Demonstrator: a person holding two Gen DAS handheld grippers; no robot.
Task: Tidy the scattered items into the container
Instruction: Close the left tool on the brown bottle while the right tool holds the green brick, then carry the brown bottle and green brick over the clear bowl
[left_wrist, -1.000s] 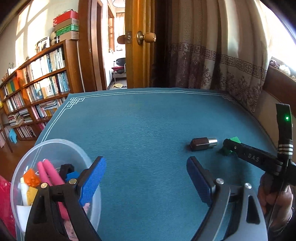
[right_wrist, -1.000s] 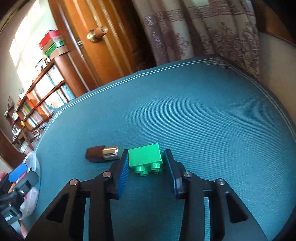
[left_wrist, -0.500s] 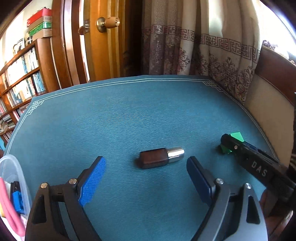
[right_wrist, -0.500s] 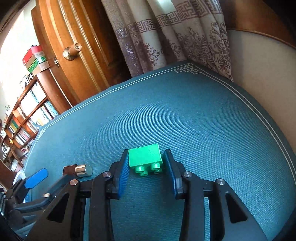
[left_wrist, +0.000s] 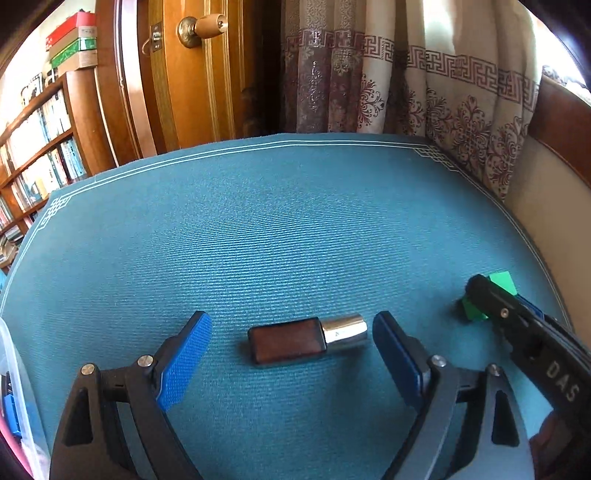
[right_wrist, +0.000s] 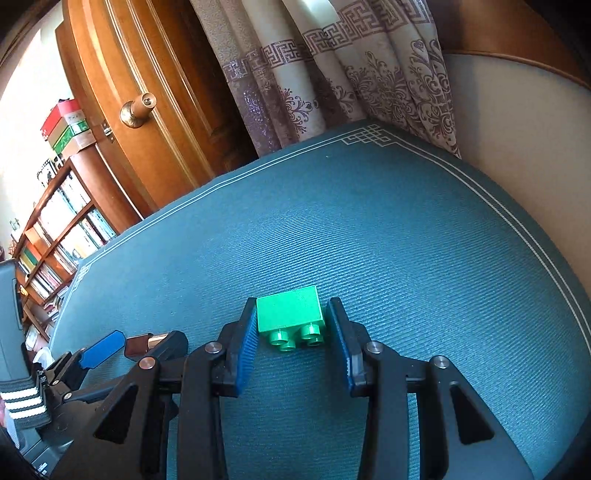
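Left tongs (left_wrist: 291, 336) spread wide, low over the teal worktop (left_wrist: 280, 229), straddling the brown bottle (left_wrist: 286, 341) with a silver cap; it lies on its side between the pads, touching neither. Right tongs (right_wrist: 291, 325) pressed onto the green brick (right_wrist: 290, 314), studs facing the camera; pads flush on both sides, though lifted or resting on the worktop, can't tell. Brick sits near the right edge, well right of the bottle. Container (left_wrist: 16, 413) is clear plastic, just visible at far left, coloured items inside.
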